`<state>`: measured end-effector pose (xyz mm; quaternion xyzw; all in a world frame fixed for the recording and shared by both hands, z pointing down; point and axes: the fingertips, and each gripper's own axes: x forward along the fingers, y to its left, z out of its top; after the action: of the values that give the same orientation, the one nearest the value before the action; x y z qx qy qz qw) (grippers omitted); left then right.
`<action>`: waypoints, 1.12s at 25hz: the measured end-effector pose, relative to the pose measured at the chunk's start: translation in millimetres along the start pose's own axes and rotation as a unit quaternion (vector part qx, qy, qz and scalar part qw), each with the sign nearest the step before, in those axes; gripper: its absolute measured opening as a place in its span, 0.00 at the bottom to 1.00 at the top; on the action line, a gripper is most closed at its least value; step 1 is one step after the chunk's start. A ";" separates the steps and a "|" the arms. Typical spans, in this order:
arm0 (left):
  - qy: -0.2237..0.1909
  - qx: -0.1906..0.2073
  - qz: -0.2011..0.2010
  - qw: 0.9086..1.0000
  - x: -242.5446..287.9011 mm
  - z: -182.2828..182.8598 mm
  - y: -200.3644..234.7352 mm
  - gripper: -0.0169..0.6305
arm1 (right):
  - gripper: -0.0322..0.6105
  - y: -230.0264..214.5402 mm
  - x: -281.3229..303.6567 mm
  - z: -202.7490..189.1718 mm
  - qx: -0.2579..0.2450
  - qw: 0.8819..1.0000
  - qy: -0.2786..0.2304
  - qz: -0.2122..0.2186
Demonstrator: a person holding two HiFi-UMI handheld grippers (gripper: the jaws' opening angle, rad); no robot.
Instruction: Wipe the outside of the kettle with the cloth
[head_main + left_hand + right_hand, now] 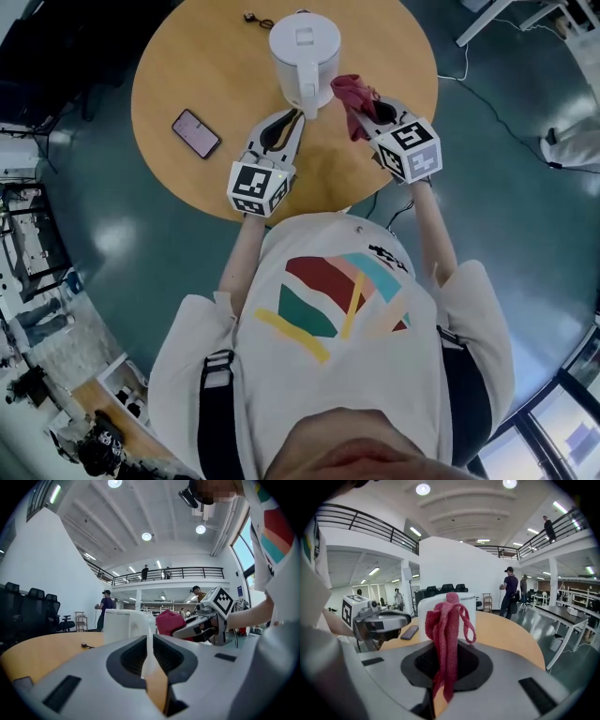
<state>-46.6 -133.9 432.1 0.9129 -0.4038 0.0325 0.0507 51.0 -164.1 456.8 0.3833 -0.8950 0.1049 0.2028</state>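
Filling the upper middle of the head view, a round wooden table (187, 75) stands on a dark teal floor (94, 234). Below it, in the lower half of that frame, is the person (337, 319) in a pale shirt with coloured stripes, both forearms reaching up toward the table's near edge.

At the top centre of the head view a white kettle (304, 47) is upright over the table's far half, its handle turned toward the person.

The left gripper (297, 113) comes in from below and left of the kettle. In the left gripper view its jaws are drawn in on a thin white upright strip, the kettle's handle, pinched between the pads.

The right gripper (368, 110) sits to the right of the kettle, tilted toward it. Its own view shows the jaws clamped on a red cloth (352, 92), which stands up bunched from between them with a loop hanging off one side. The cloth is just beside the kettle's right flank at about body height; whether it touches the wall cannot be told.

A dark phone (196, 133) lies flat on the table at centre left, well apart from the kettle. A small black plug (253, 17) with a short cable lies near the table's top edge, left of the kettle.
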 end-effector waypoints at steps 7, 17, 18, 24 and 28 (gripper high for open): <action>-0.022 0.011 0.062 0.998 -1.0 11.0 -0.2 0.26 | 0.11 9.6 -30.1 24.6 0.011 0.998 -0.057 0.001; 0.017 0.029 0.096 0.995 47.5 -6.4 9.3 0.45 | 0.11 3.2 -34.8 17.9 0.020 0.998 -0.060 -0.011; 0.018 0.031 0.105 0.994 46.2 -5.0 13.0 0.45 | 0.11 2.7 -36.5 18.4 0.019 0.998 -0.058 -0.012; 0.007 0.043 0.134 0.990 18.5 0.4 45.5 0.42 | 0.11 1.7 -28.3 11.1 0.024 0.999 -0.037 -0.009; 0.003 0.031 0.128 0.991 7.5 0.0 66.1 0.30 | 0.11 0.1 -18.9 5.5 0.031 0.999 -0.025 -0.004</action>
<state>-90.5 -183.7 437.2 0.8547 -0.5159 0.0541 0.0192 61.1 -153.8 443.6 0.3950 -0.8947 0.1222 0.1690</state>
